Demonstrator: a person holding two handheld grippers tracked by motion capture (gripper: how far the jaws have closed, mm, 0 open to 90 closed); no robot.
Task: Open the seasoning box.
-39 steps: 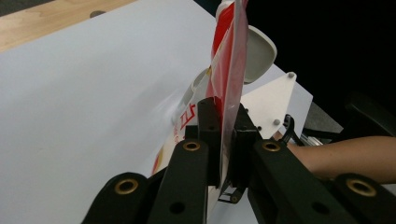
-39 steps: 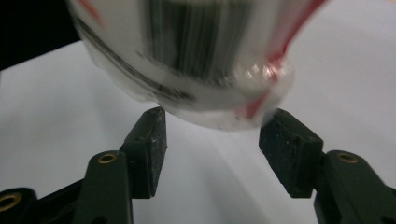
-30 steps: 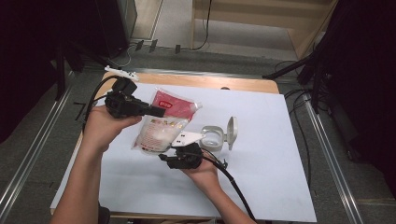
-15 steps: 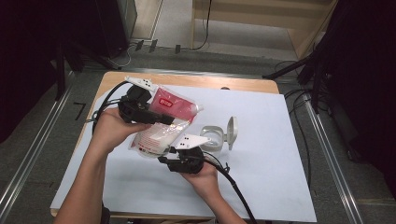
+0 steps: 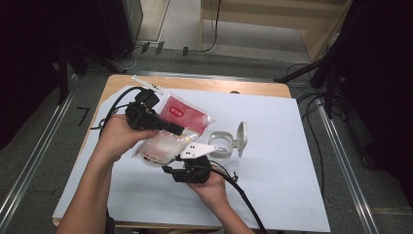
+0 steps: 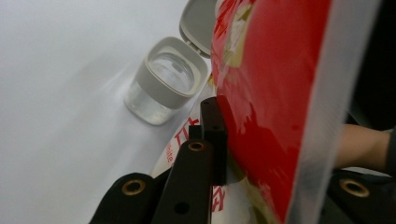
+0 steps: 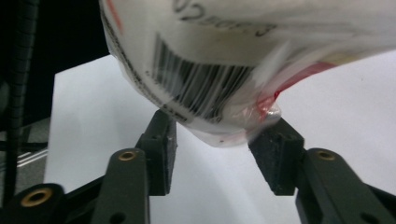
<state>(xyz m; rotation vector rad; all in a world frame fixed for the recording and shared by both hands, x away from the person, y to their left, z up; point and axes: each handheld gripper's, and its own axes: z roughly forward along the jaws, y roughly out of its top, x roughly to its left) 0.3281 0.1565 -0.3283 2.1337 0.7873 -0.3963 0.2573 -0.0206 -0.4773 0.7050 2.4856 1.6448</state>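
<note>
A plastic bag (image 5: 187, 114), red at the top and white below, is held tilted above the table, and my left gripper (image 5: 181, 130) is shut on it from the left. In the left gripper view the bag's red face (image 6: 271, 93) hides the far jaw of that gripper (image 6: 224, 140), whose jaws have just closed further. My right gripper (image 5: 168, 168) sits under the bag's lower edge. Its jaws have just been opening and stand open (image 7: 219, 144). The bag's barcoded corner (image 7: 224, 60) hangs between them. A clear container (image 5: 220, 145) (image 6: 163, 79) stands open on the table beside the bag.
The container's hinged grey lid (image 5: 242, 138) stands up on its right side. A white sheet (image 5: 292, 170) covers most of the wooden table (image 5: 195, 83). A thin white strip (image 5: 146, 84) lies at the back left corner. Black cables trail from both grippers.
My left hand has shifted slightly right and toward me with the bag. The right gripper has stayed close under the bag's lower edge.
</note>
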